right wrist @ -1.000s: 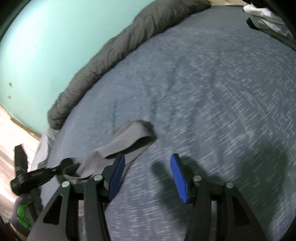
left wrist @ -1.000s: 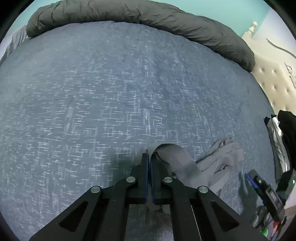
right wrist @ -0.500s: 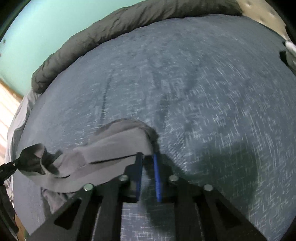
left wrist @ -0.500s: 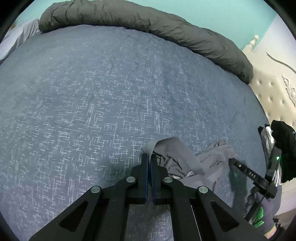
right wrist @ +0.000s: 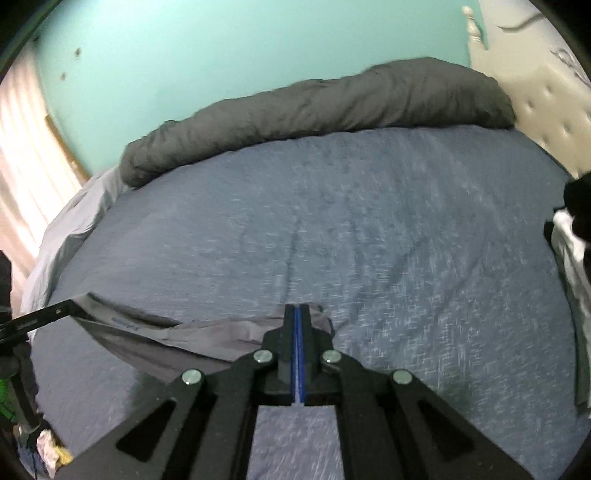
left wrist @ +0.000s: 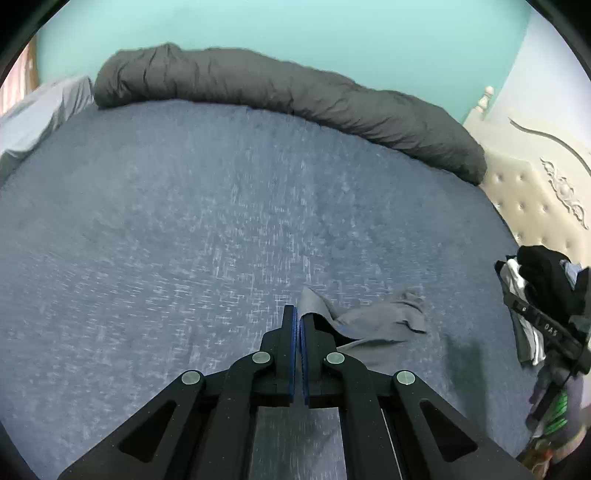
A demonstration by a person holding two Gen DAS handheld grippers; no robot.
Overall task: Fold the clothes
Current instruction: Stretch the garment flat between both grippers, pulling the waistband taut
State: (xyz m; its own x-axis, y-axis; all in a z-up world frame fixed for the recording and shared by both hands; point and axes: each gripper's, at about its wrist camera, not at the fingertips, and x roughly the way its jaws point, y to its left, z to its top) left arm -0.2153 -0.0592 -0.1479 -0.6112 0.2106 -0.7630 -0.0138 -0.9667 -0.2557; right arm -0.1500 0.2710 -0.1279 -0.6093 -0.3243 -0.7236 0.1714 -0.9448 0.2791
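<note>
Grey garment [left wrist: 373, 325] lies on a blue bed cover [left wrist: 184, 240] flecked with white, a charcoal duvet roll [left wrist: 295, 96] along the cover's far edge against a plain turquoise wall [left wrist: 295, 29], beside a cream tufted headboard [left wrist: 532, 199].

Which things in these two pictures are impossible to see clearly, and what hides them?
- Left wrist view: the lower part of the thin grey fabric garment is covered by the left gripper.
- Right wrist view: the right gripper covers the pinched edge, so the garment's type is unclear.
- Left wrist view: the pile of black and white clothes is cut by the right edge.
- Right wrist view: the speckled blue bedcover is blurred.
</note>
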